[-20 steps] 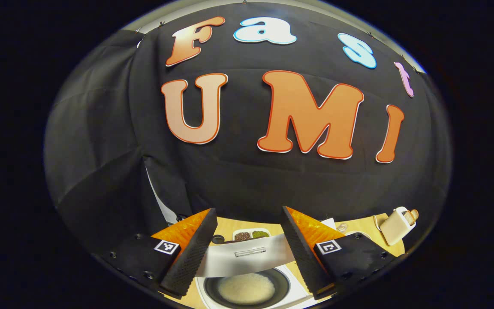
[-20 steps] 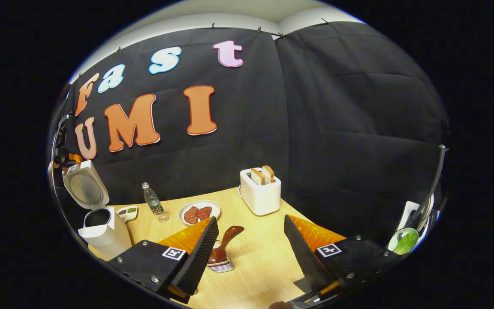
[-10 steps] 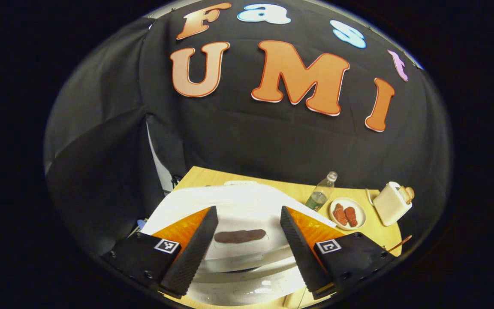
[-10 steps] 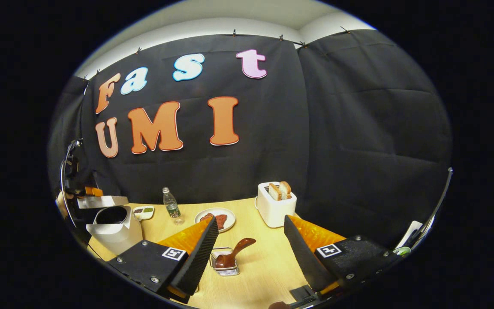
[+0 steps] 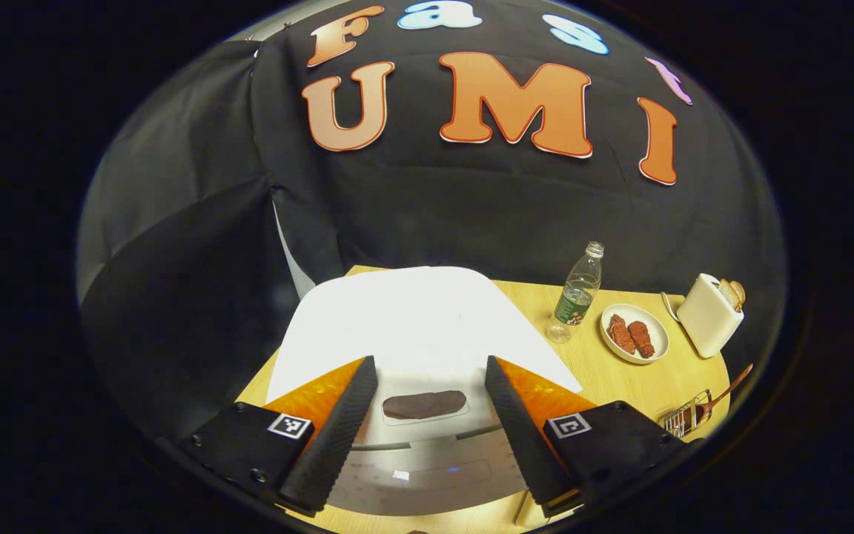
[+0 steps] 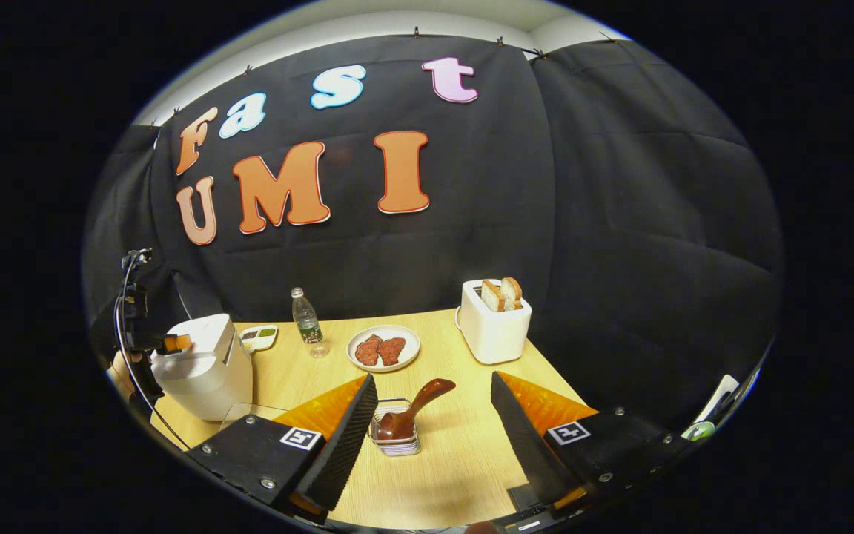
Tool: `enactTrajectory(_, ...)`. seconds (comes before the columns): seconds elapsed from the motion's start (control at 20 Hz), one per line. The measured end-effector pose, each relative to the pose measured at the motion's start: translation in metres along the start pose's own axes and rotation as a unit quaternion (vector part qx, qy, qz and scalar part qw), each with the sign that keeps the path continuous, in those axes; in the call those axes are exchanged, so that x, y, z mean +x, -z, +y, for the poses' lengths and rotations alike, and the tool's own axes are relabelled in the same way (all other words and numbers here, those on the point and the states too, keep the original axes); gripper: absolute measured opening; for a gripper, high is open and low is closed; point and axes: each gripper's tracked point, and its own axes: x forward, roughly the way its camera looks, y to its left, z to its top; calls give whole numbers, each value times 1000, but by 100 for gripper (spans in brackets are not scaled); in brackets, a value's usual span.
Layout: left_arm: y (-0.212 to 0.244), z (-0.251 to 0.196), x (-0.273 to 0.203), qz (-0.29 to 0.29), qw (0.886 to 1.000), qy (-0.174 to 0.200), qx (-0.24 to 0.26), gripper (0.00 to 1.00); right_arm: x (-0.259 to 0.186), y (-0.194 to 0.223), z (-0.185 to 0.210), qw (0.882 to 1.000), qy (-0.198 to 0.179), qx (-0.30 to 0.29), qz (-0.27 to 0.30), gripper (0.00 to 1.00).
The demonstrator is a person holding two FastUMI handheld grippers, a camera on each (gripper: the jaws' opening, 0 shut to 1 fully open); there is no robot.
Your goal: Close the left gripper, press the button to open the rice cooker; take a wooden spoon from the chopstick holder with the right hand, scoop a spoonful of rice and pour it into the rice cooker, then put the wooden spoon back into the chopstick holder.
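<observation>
Standing shut on the worktop (image 6: 464,452): rice cooker (image 6: 201,367), lid down, with the left hand-held gripper (image 5: 423,404) poised just above the lid, jaws wide apart, nothing between them. Dark oval panel (image 5: 425,405) on the lid lay framed between its fingers.

Right hand-held gripper (image 6: 433,423): jaws likewise wide, empty, held over the worktop just short of the chopstick holder (image 6: 395,437).

Wooden spoon (image 6: 416,411): sat in the holder, handle leaning up and to the right.

Other items: water bottle (image 6: 307,319), plate of meat (image 6: 382,347), toaster (image 6: 495,326) with bread, small divided dish (image 6: 258,336) behind the cooker.

Risks noted, as judgement:
- Left jaws open; pressing thus would likely straddle or miss the button.
- A sprung lid could strike the left gripper hanging over it.
- Light wire holder might tip or slide if the slanted handle was pulled sideways.
- Whether the spoon carried rice could not be told.
</observation>
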Motion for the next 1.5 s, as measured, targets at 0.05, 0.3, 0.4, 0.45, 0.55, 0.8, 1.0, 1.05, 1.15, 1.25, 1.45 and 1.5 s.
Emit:
enactTrajectory(0.05, 3, 0, 1, 3, 1000, -3, 1, 99, 2, 2, -1, 1000, 0, 4, 4, 95)
enactTrajectory(0.3, 8, 0, 0, -6, 1000, -11, -13, 100, 8, 12, 2, 1000, -5, 17, 14, 95)
enactTrajectory(0.4, 8, 0, 2, -12, 1000, -11, -13, 100, 10, 18, 2, 1000, -8, 22, 19, 95)
enactTrajectory(0.45, 5, 0, 3, -14, 1000, -10, -8, 100, 11, 20, 3, 999, -9, 21, 22, 95)
enactTrajectory(0.55, 4, -2, 0, -16, 1000, -1, 4, 100, 14, 18, 2, 1000, -8, 13, 20, 95)
enactTrajectory(0.8, -14, 1, -24, -7, 1000, 8, -16, 98, 17, -22, -3, 1000, -4, -2, -19, 95)
enactTrajectory(1.0, -69, 9, -75, -63, 997, 19, -25, 97, 15, -72, -5, 998, -1, -4, -60, 95)
enactTrajectory(1.05, -87, 7, -91, -78, 996, 26, -24, 100, 13, -85, -5, 998, -2, -7, -70, 95)
enactTrajectory(1.15, -123, 13, -126, -115, 993, 32, -15, 97, 6, -113, -5, 996, -1, -24, -91, 95)
enactTrajectory(1.25, -161, 27, -163, -154, 988, 27, -3, 98, -5, -143, -2, 992, -2, -48, -115, 95)
enactTrajectory(1.45, -218, 51, -237, -240, 971, 15, 0, 100, -31, -188, 14, 988, -22, -58, -143, 95)
enactTrajectory(1.5, -221, 54, -251, -252, 968, 20, -5, 97, -38, -197, 20, 986, -31, -55, -151, 95)
